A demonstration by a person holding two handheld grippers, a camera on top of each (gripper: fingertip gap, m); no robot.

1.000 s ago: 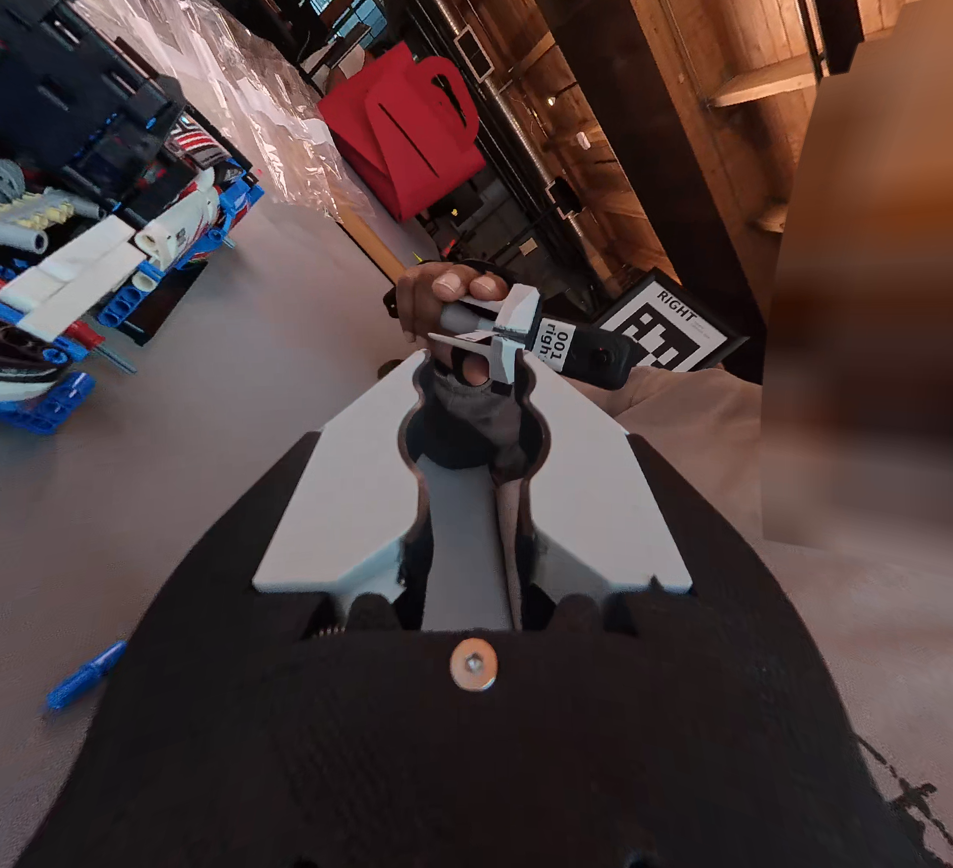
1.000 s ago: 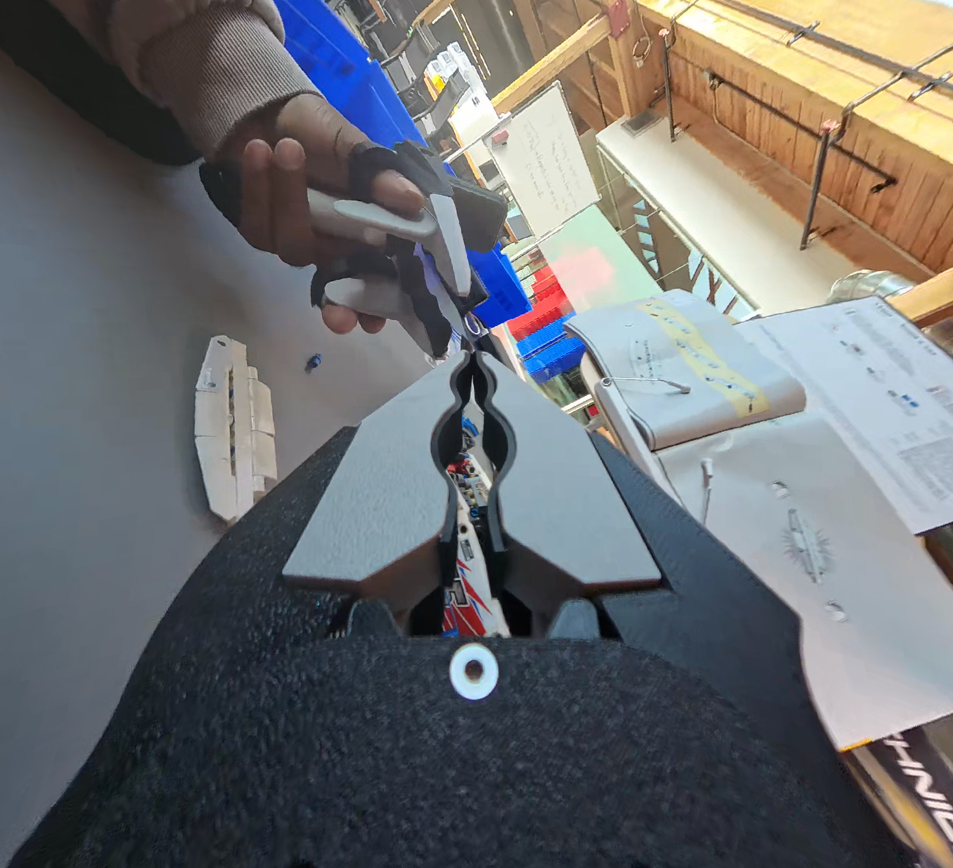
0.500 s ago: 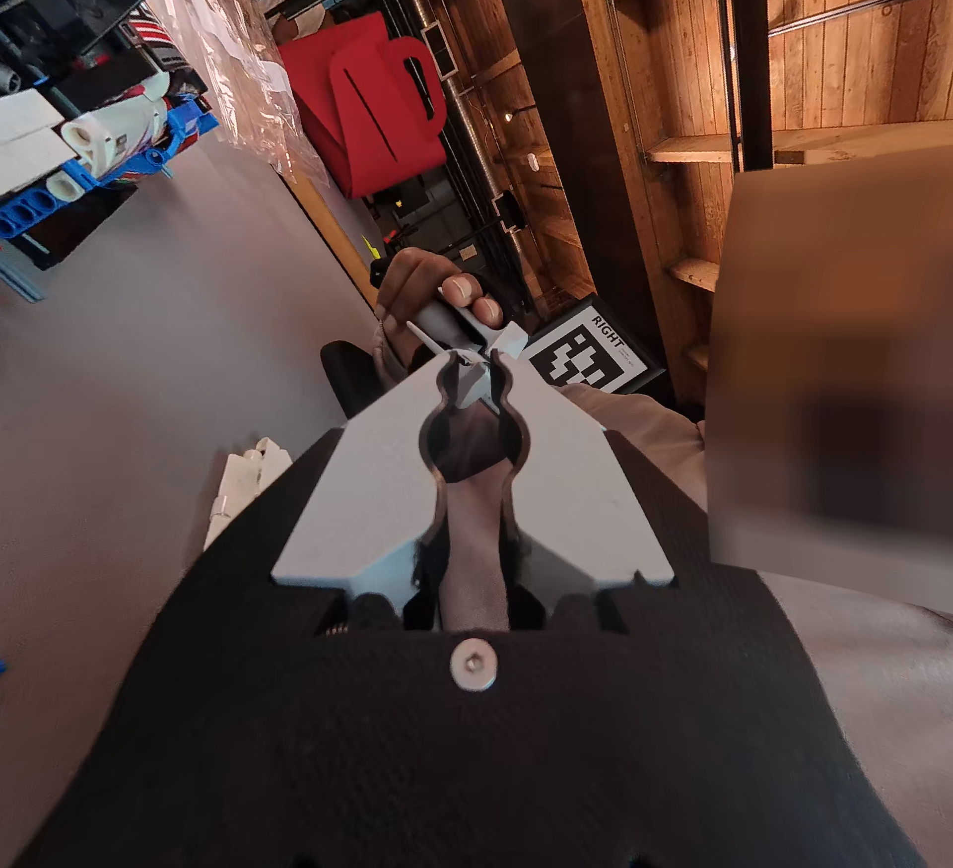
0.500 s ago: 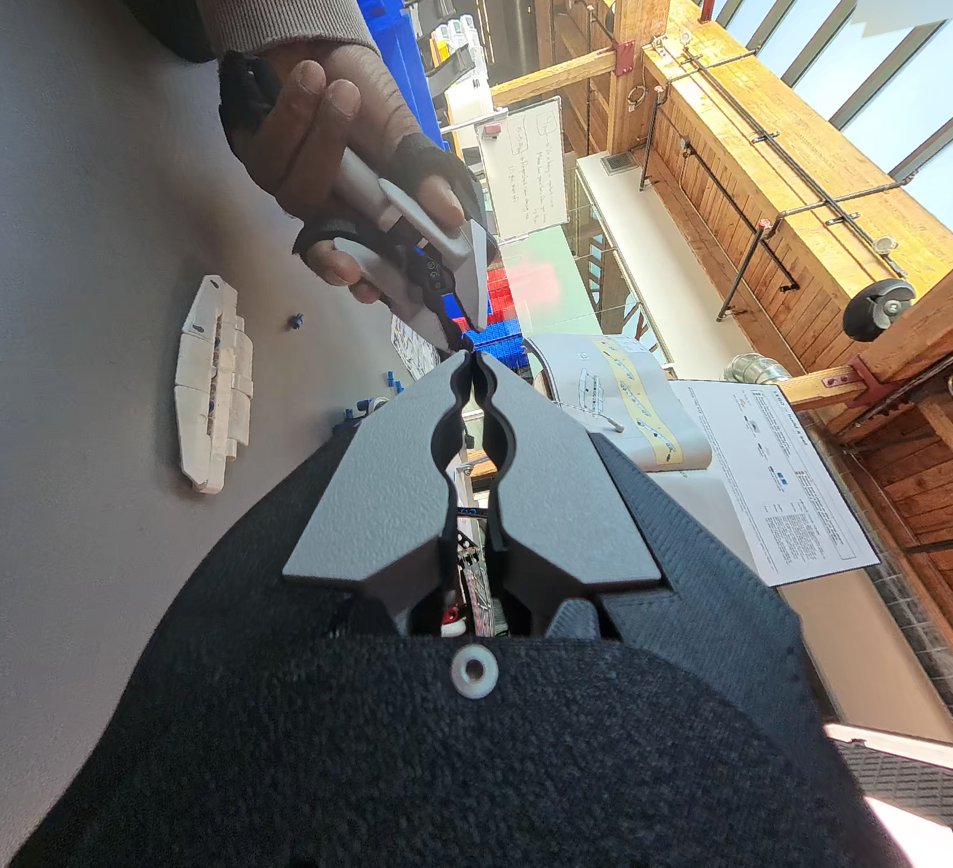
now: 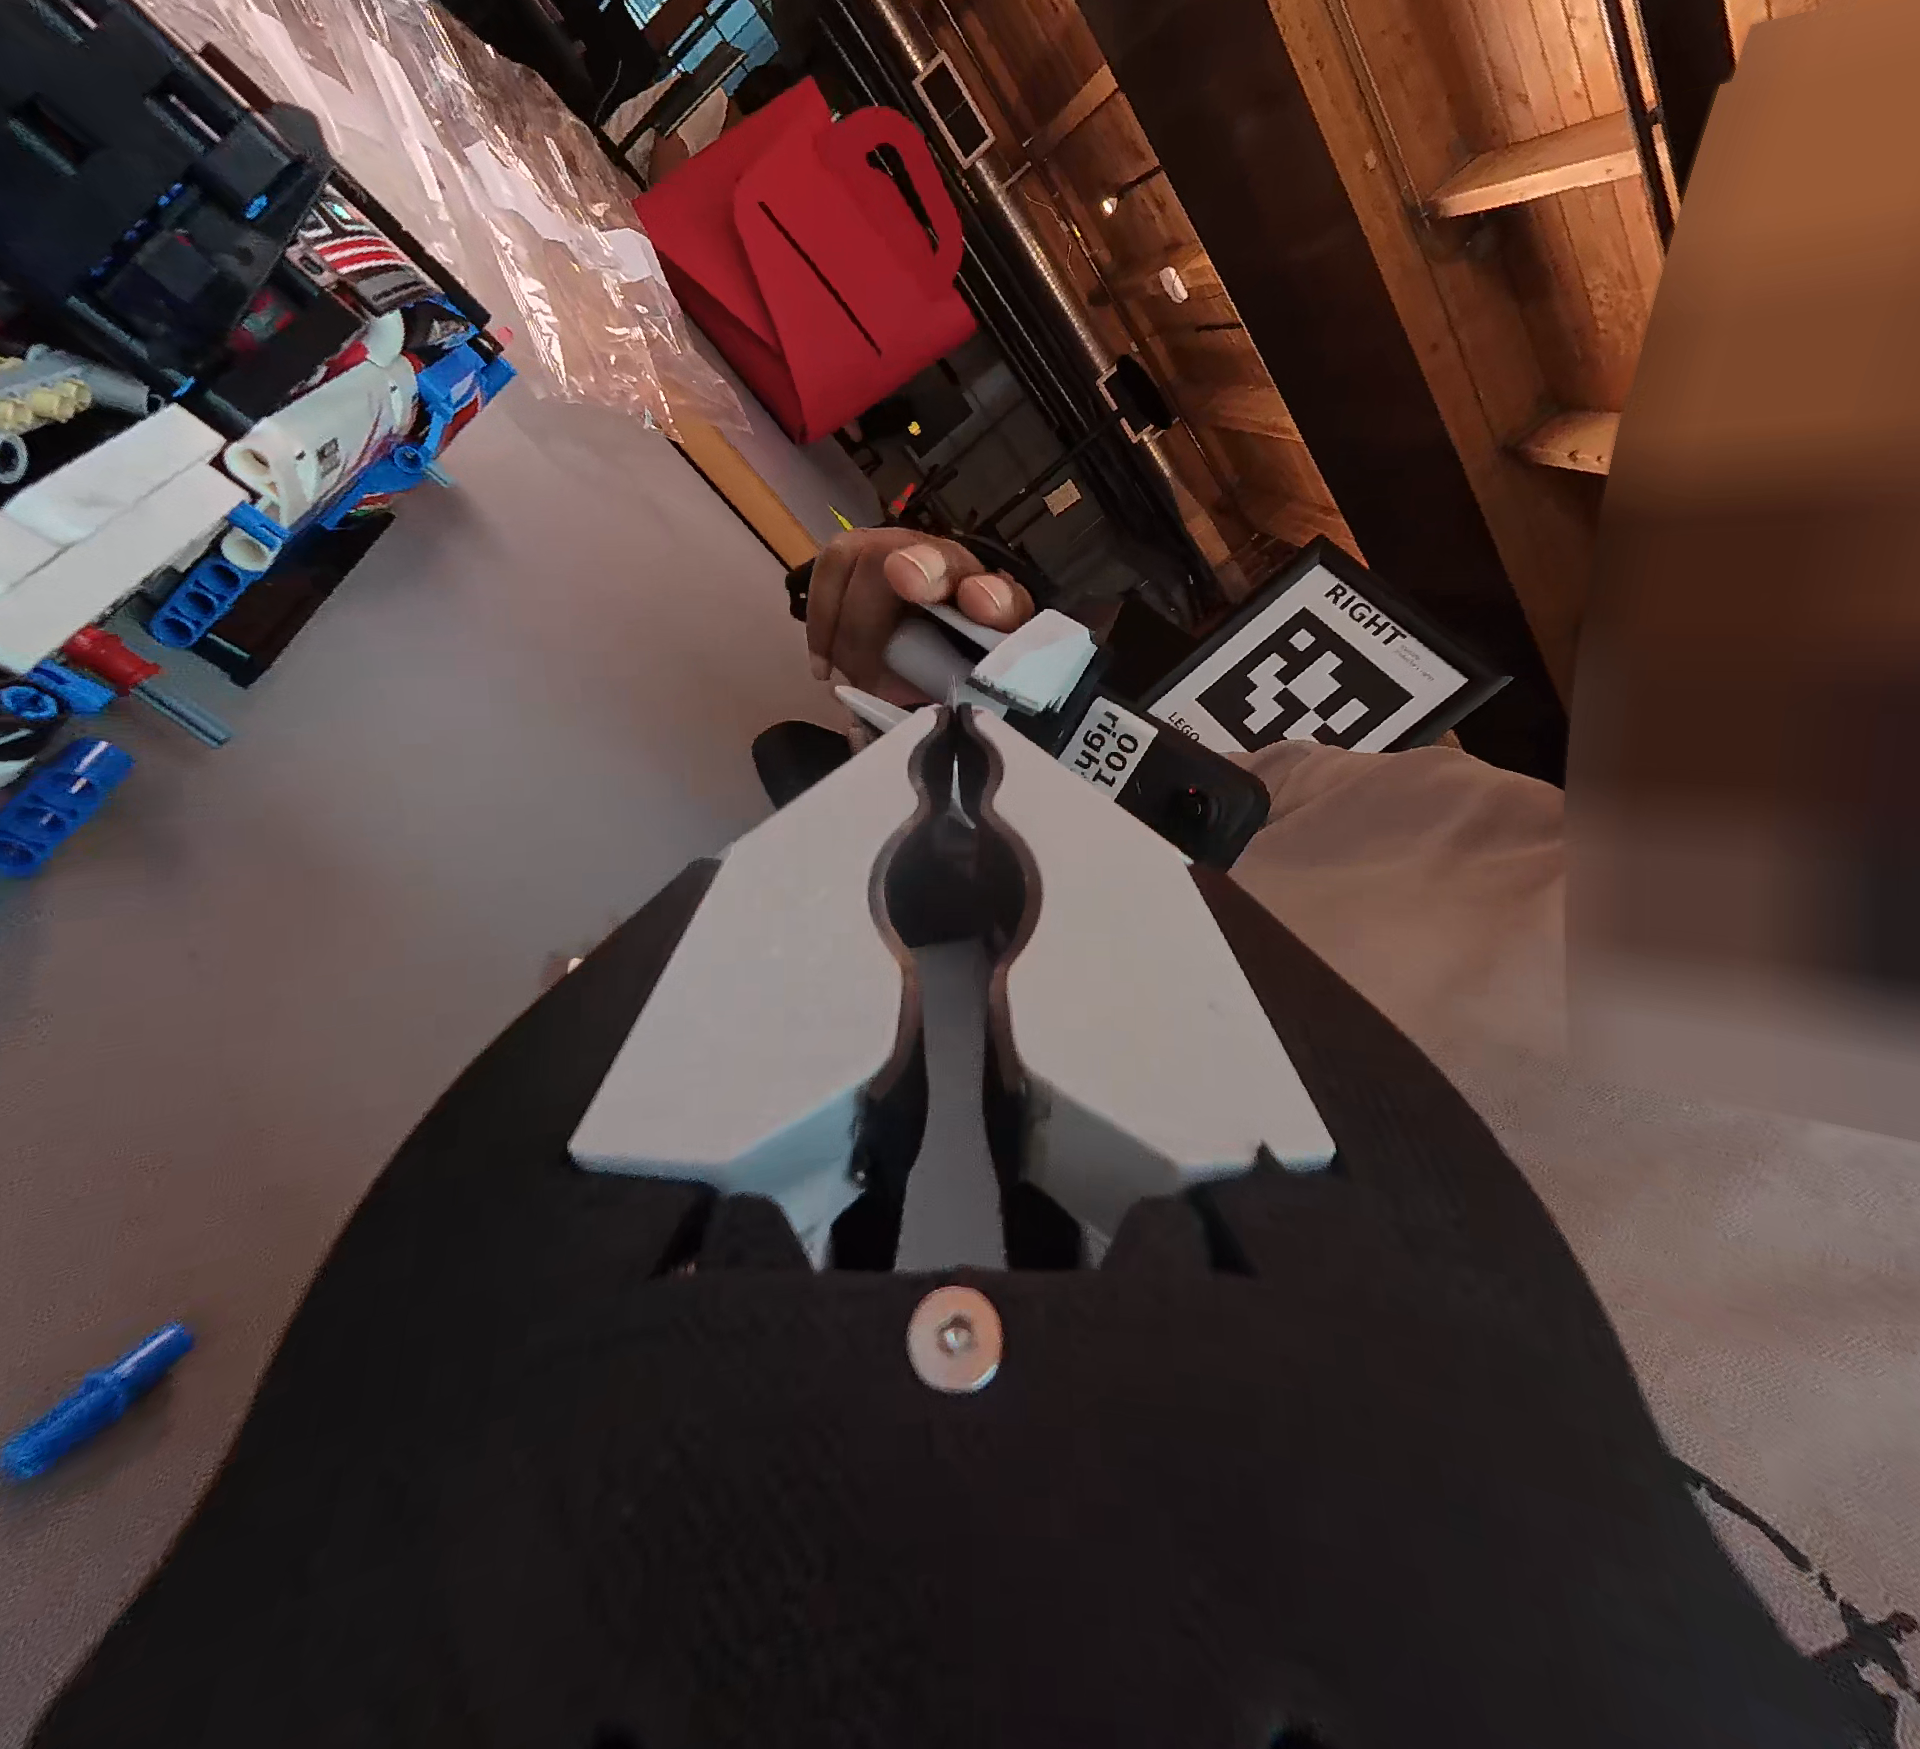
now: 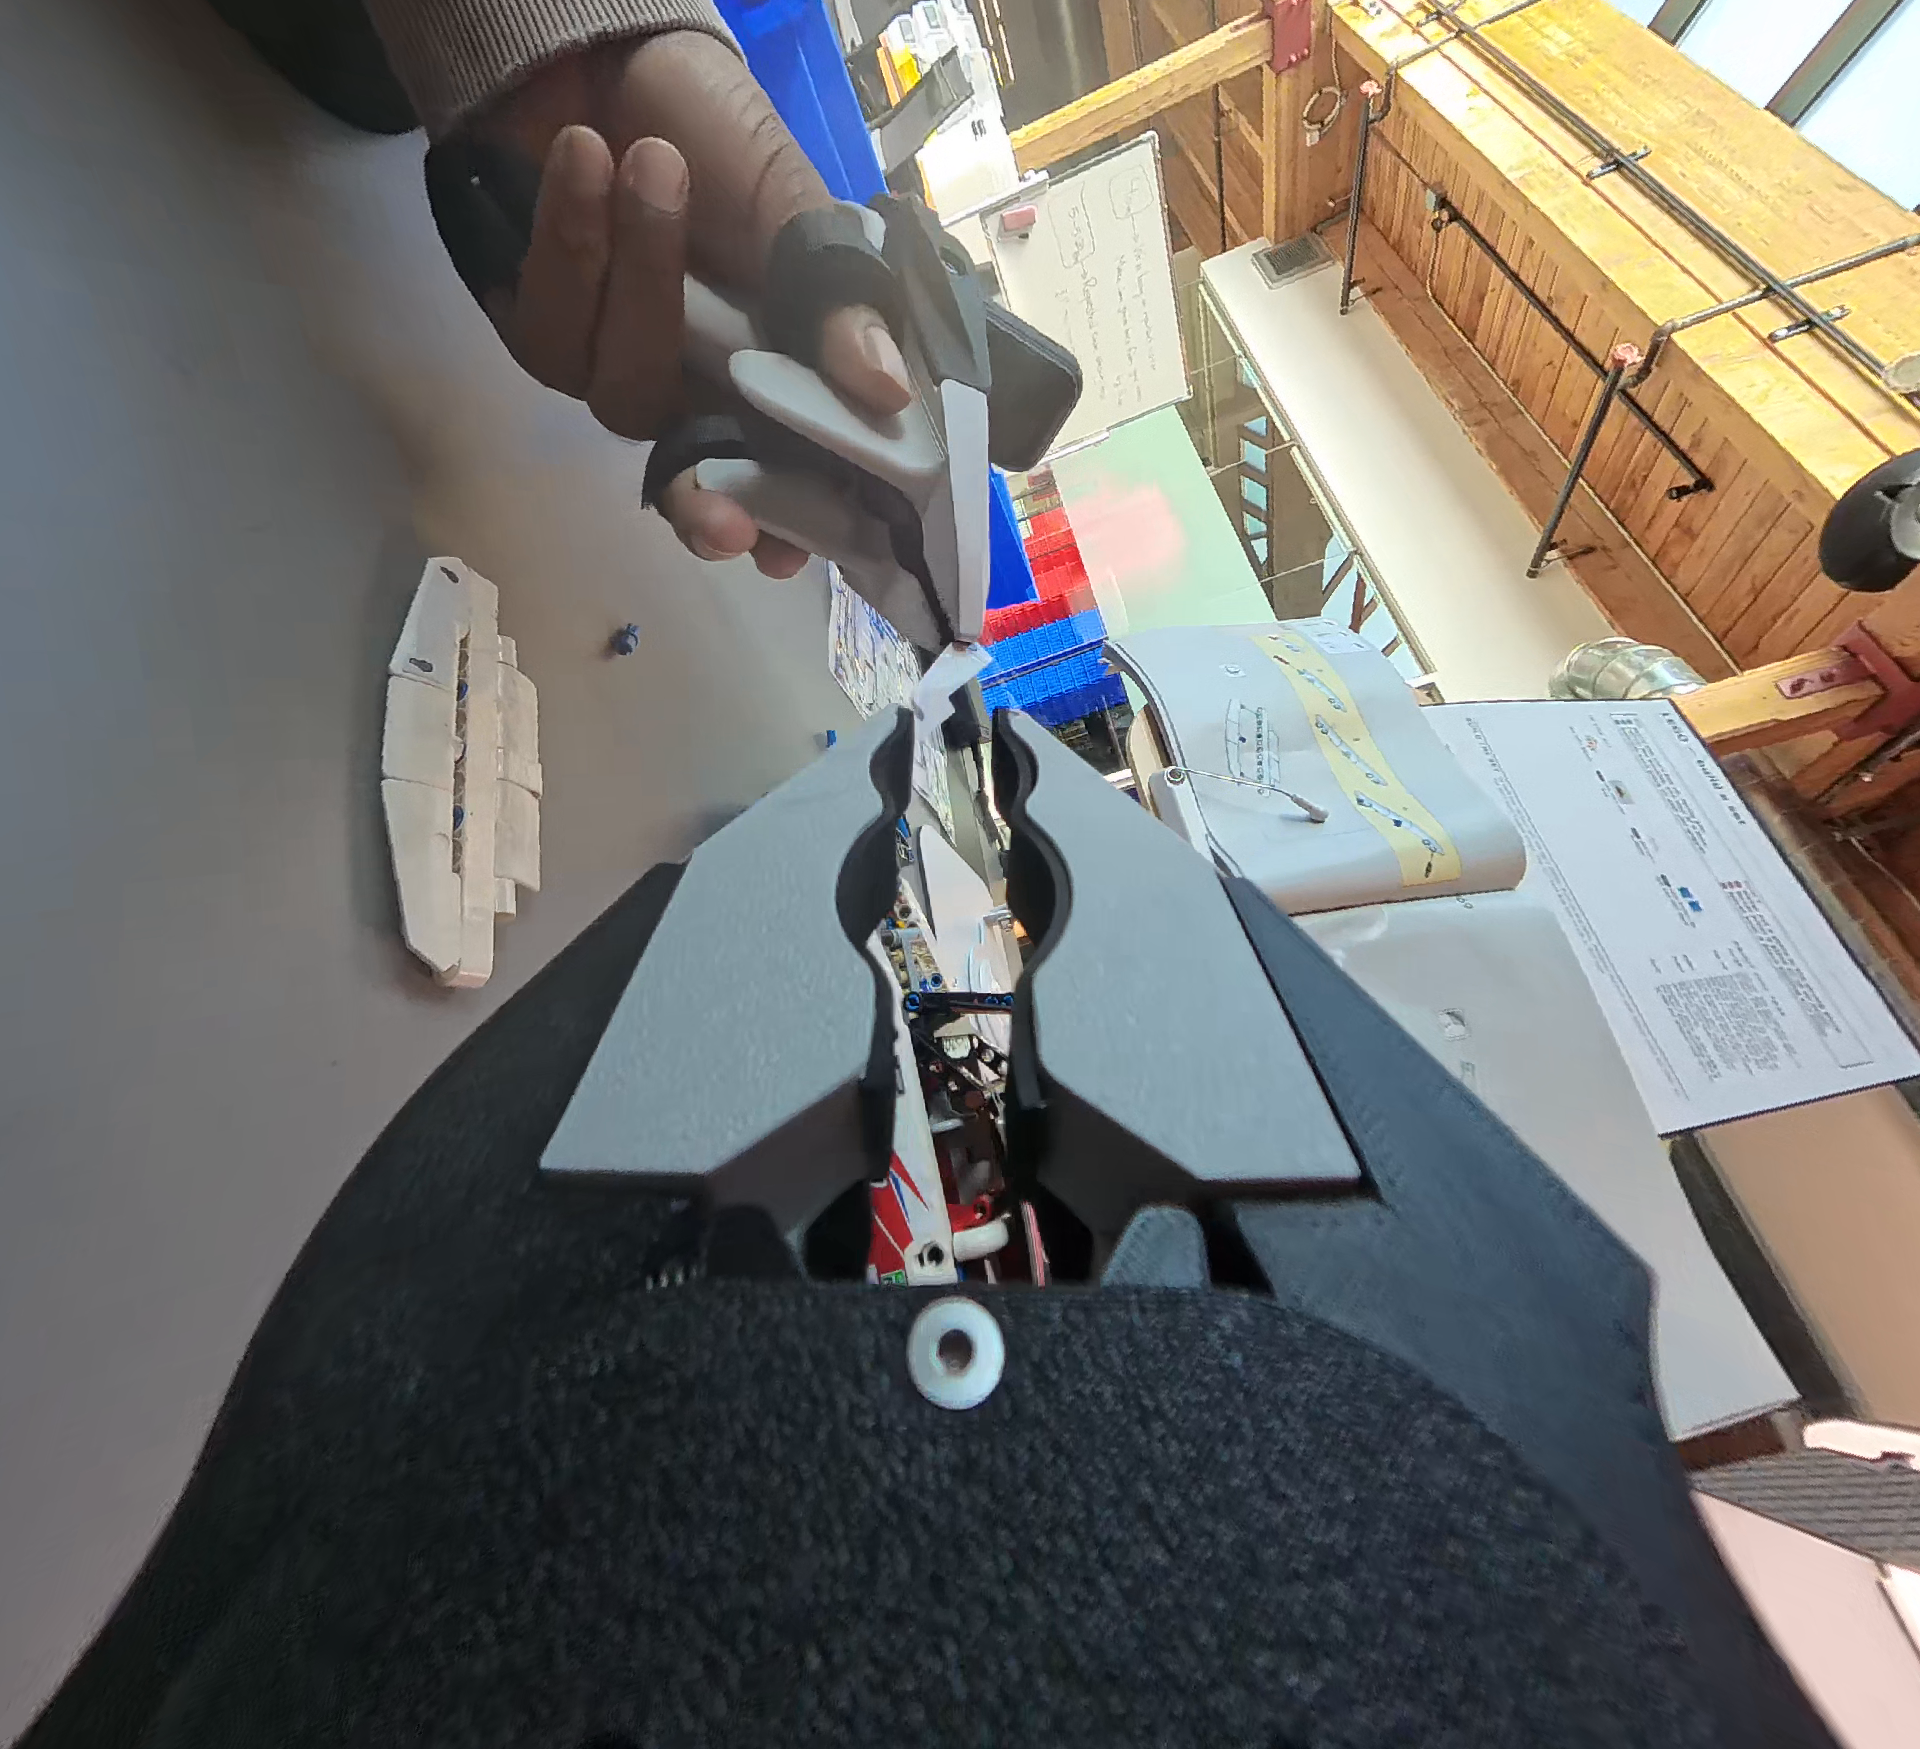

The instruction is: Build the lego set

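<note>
The left tongs (image 5: 954,712) are closed on a small white slip (image 6: 948,673), which hangs just beyond the tips of the right tongs (image 6: 951,725); these stand slightly apart and grip nothing. On the grey table (image 5: 436,764), the partly built lego model (image 5: 187,411) sits far left, and a white curved panel (image 6: 457,774) lies to the left, apart from it.

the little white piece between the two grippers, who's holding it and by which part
The left gripper pinches the small white piece by its upper end at its fingertips. The right gripper is open; the piece's lower end only reaches its left fingertip.
</note>
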